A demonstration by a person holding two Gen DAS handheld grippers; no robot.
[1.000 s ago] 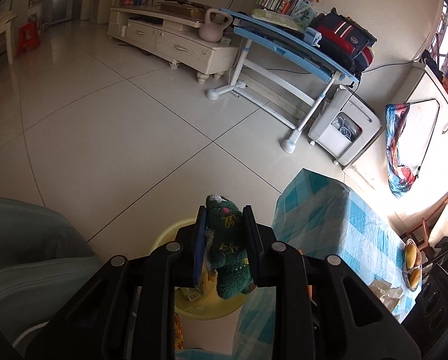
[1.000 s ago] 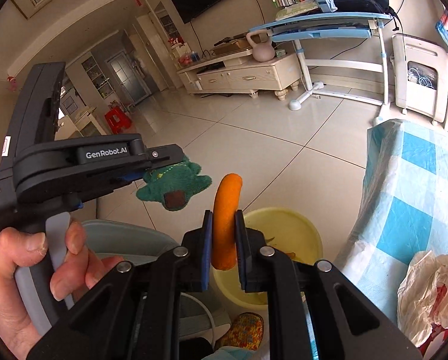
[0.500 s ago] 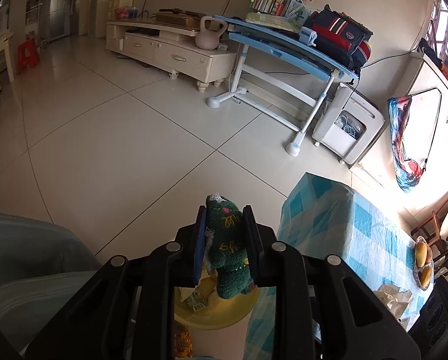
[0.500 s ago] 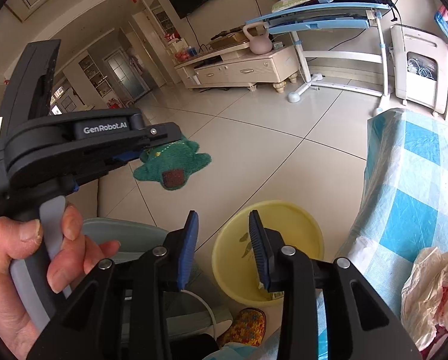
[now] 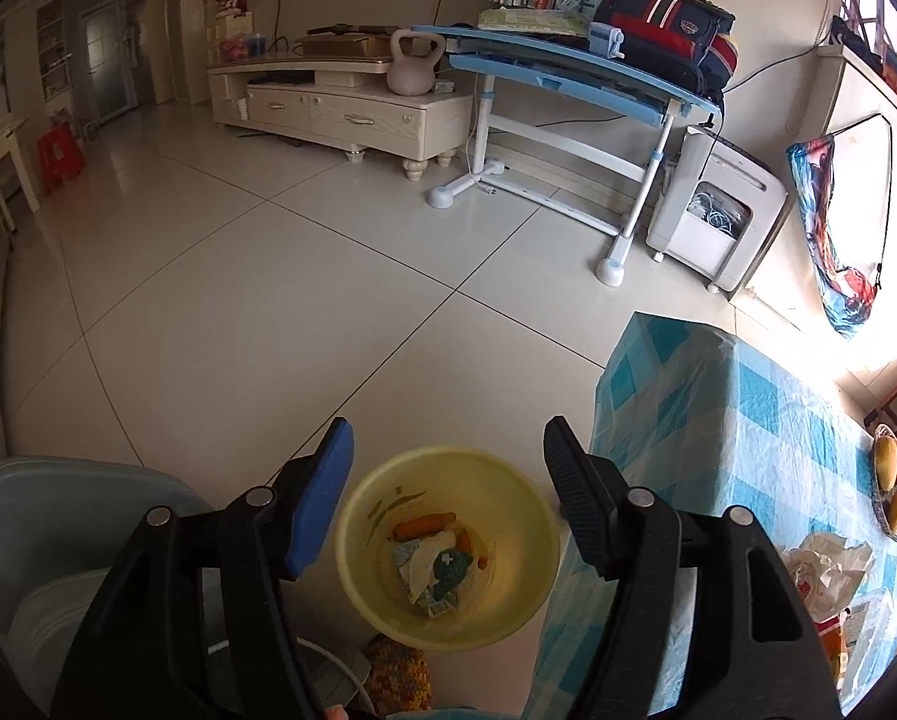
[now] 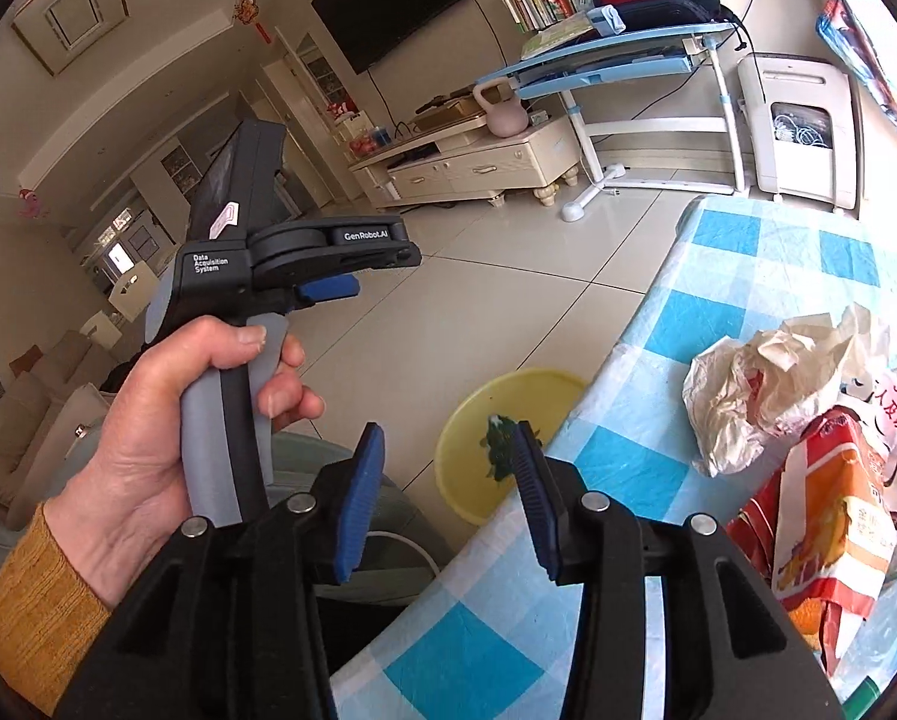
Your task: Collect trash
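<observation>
A yellow bin (image 5: 448,546) stands on the floor by the table's corner; it also shows in the right wrist view (image 6: 496,444). Inside lie an orange carrot-like piece (image 5: 424,527), crumpled paper and the green plush scrap (image 5: 451,567). My left gripper (image 5: 448,468) is open and empty, right above the bin; in the right wrist view it (image 6: 352,276) is held in a hand. My right gripper (image 6: 448,468) is open and empty over the table's edge. A crumpled white bag (image 6: 766,384) and a red-orange wrapper (image 6: 832,516) lie on the checked table.
The blue-checked table (image 6: 718,276) fills the right side. A grey-blue chair (image 5: 58,540) is at lower left. A fruit bowl (image 5: 892,492) sits at the table's far edge. A blue desk (image 5: 568,72), TV cabinet (image 5: 340,108) and white appliance (image 5: 718,216) stand beyond the tiled floor.
My right gripper opened and dropped the orange piece into the bin, then moved over the table. My left gripper opened and the green plush scrap fell into the bin.
</observation>
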